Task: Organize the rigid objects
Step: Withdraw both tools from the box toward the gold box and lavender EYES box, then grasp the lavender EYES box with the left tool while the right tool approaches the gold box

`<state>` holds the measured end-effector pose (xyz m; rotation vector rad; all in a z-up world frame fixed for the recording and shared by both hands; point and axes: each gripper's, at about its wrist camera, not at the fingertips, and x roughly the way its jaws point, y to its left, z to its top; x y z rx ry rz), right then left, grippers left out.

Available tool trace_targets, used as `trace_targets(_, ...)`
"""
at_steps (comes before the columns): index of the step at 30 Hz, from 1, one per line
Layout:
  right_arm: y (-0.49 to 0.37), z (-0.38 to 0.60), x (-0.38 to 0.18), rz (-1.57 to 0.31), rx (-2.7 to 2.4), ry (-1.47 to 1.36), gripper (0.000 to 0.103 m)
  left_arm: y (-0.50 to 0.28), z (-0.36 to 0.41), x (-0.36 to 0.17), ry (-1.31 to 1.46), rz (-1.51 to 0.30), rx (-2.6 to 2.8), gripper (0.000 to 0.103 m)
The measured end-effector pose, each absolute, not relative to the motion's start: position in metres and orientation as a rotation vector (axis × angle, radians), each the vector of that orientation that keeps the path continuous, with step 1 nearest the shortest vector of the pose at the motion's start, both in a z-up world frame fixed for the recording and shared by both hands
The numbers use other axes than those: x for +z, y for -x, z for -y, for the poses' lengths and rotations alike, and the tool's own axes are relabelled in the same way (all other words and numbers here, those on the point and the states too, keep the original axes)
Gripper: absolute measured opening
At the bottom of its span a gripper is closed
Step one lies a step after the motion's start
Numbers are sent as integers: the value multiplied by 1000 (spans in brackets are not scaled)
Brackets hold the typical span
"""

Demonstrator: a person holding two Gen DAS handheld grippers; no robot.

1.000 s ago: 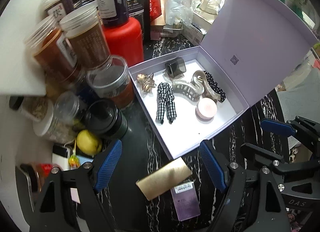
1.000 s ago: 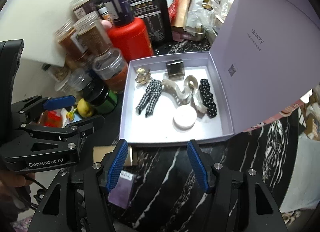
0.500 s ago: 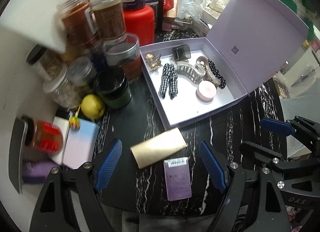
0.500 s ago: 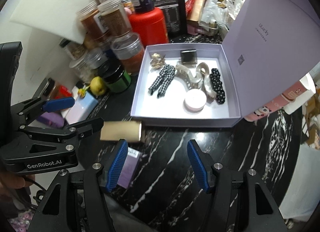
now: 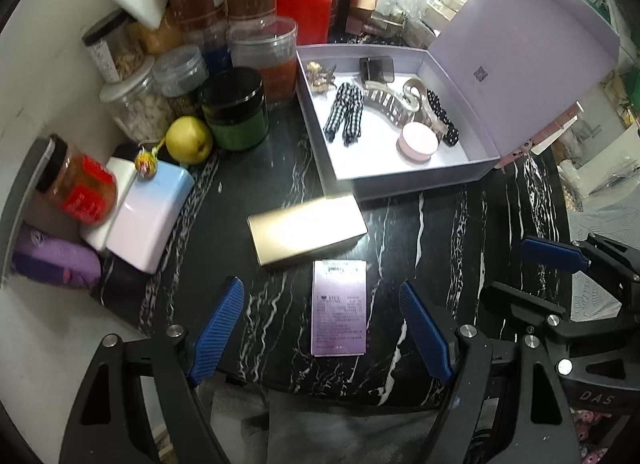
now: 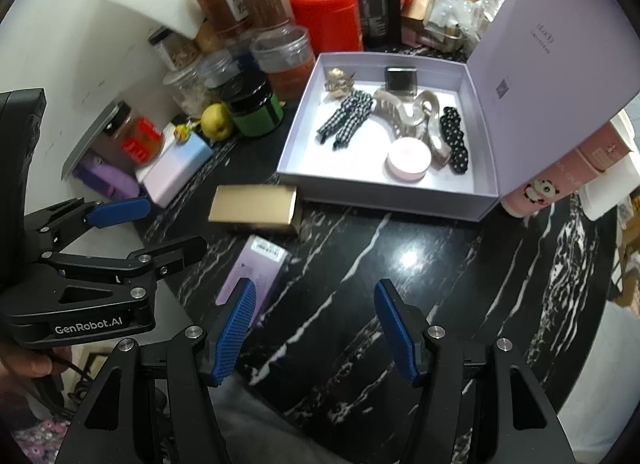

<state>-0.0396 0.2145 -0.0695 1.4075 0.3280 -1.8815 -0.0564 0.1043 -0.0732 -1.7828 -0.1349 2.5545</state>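
Observation:
An open lilac box (image 5: 408, 184) (image 6: 384, 200) stands on the black marble table with its lid up. In it lie a checked bow (image 5: 346, 112), hair claws, a dotted clip and a pink round tin (image 5: 417, 142) (image 6: 409, 158). A gold box (image 5: 306, 228) (image 6: 254, 208) and a purple box (image 5: 339, 306) (image 6: 254, 272) lie in front of it. My left gripper (image 5: 320, 328) is open and empty, just above the purple box. My right gripper (image 6: 316, 328) is open and empty, near the table's front edge, to the right of the purple box.
Jars (image 5: 244, 48), a red canister (image 5: 304, 4), a green jar (image 5: 236, 116) and a yellow fruit (image 5: 189, 140) crowd the back left. A pastel case (image 5: 148, 212) lies at the left. A pink panda carton (image 6: 560, 180) stands right of the box.
Both grippers have pulled back and up from the lilac box. The gold and purple boxes now show fully, farther ahead of the fingers. Both stay open.

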Motion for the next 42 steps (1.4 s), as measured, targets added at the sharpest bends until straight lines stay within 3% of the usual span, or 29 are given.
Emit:
trace_targets(28, 56, -195, -143, -496, -1659, -1544, 62, 42, -105, -182, 1982, 446, 2418, 80)
trace_targets(32, 61, -190, -147, -497, -1646, -1554, 62, 45, -105, -181, 1960, 389, 2469, 80)
trace_targets(34, 63, -188, -147, -492, -1644, -1549, 62, 44, -104, -180, 1960, 368, 2511, 73)
trace_targets(36, 65, -183, -148, -487, -1644, -1538, 62, 44, -101, -177, 1955, 351, 2543, 51)
trace_targets(42, 70, -164, -151, -489, -1636, -1500, 62, 36, -79, -172, 1973, 382, 2574, 52)
